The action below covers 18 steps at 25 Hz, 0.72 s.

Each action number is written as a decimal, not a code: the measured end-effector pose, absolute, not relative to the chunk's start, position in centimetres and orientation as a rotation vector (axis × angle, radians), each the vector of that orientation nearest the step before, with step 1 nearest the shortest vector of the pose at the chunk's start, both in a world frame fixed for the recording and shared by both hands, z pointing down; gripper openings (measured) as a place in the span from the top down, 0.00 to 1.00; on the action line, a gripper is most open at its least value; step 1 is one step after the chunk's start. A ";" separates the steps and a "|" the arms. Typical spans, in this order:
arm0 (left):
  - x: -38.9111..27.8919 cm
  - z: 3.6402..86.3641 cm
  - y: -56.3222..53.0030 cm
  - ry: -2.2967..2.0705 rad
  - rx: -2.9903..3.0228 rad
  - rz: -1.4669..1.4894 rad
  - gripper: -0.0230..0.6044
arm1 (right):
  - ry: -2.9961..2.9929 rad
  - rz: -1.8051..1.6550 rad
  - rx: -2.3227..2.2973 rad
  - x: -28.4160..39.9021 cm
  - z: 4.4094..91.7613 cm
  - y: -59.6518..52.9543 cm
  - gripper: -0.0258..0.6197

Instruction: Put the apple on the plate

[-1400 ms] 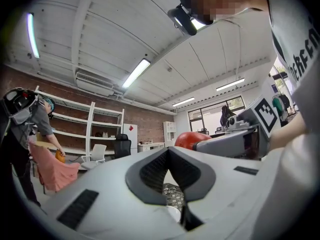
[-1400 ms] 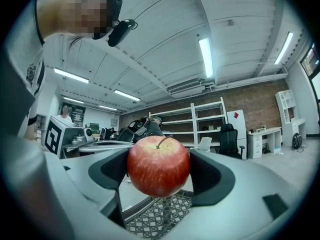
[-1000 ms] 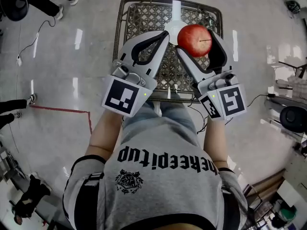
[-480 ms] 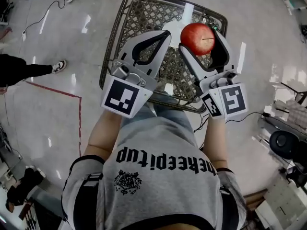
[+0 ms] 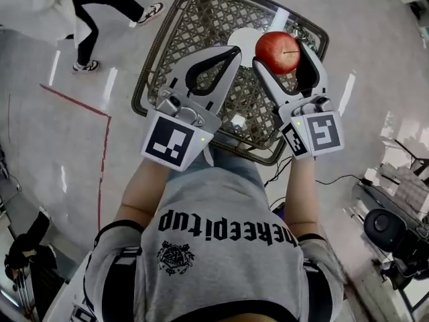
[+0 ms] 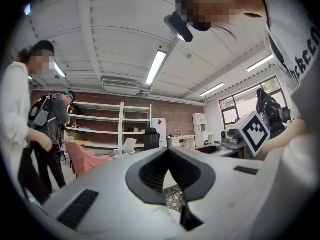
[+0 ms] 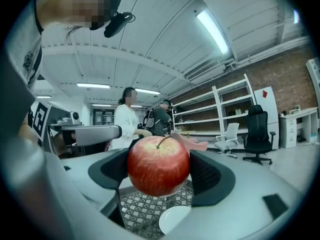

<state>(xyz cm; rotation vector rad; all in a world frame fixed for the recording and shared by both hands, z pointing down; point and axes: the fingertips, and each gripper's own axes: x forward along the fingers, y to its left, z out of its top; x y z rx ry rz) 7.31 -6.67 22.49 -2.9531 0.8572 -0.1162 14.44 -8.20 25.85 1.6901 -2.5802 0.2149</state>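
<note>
Right gripper (image 5: 284,45) fingers clamp the apple (image 5: 277,52) high over the wire bench (image 5: 201,19); the plate (image 5: 240,42) lies below, slightly left. Left gripper (image 5: 231,51) fingers closed, empty. Risk: released high or off-centre, the round apple likely rolls off the plate.

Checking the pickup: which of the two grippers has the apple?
The right gripper: its jaws are clamped on the red apple. The left gripper is shut with nothing between its jaws.

- I see a lattice-patterned tabletop (image 5: 201,25) with a dark rim below me.
- A red line (image 5: 77,101) crosses the glossy floor (image 5: 40,146) to its left.
- A bystander (image 5: 40,9) in white stands nearby.
- White shelves (image 6: 112,126) line a brick wall.
</note>
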 end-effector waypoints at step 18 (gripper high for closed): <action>6.3 26.2 -8.0 1.046 -2.926 -0.223 0.94 | -2.599 0.322 1.576 15.0 35.0 -13.5 0.34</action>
